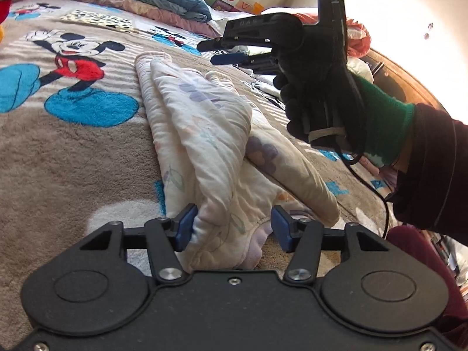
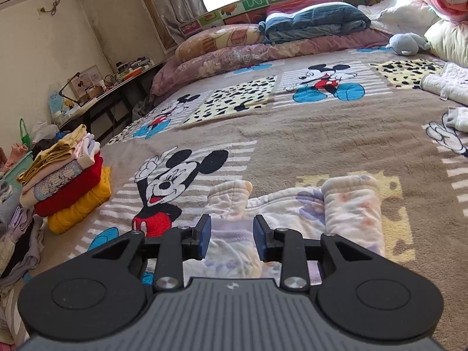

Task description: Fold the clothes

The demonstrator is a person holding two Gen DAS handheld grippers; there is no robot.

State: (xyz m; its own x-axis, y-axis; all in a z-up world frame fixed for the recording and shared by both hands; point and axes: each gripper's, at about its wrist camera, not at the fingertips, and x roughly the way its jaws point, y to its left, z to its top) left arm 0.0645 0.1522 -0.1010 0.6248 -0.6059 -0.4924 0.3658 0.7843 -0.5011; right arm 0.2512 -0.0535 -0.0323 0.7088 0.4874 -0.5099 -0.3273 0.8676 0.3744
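Left wrist view: left gripper (image 1: 232, 228) low over the bed blanket (image 1: 73, 152), jaws spread. The blue pads (image 1: 184, 228) stand on either side of the raised near end of a cream floral garment (image 1: 204, 134). The left pad touches or nearly touches the cloth; the right pad stands clear of it. No clamp on the fabric.

The garment is partly folded into a long bundle running from the gripper away toward the middle of the blanket, with a second layer lying flat to its right. Left of it on the blanket is a cartoon mouse print (image 1: 73, 58).

Right of the garment, the right gripper (image 1: 225, 51) is held above the blanket by a gloved hand (image 1: 318, 87) with a green cuff and a dark sleeve (image 1: 430, 169). Its fingers point left, apart, with nothing between them.

Right wrist view: near the left edge of the bed stands a stack of folded clothes (image 2: 67, 184), yellow at the bottom, red above, lighter pieces on top. The right gripper (image 2: 231, 235) hovers with its jaws parted and empty over the garment (image 2: 345, 204), which lies on the blanket (image 2: 292, 134) near its front edge. Two rolled ends of the garment point away from the camera. Pillows and folded bedding (image 2: 316, 20) lie along the far edge.
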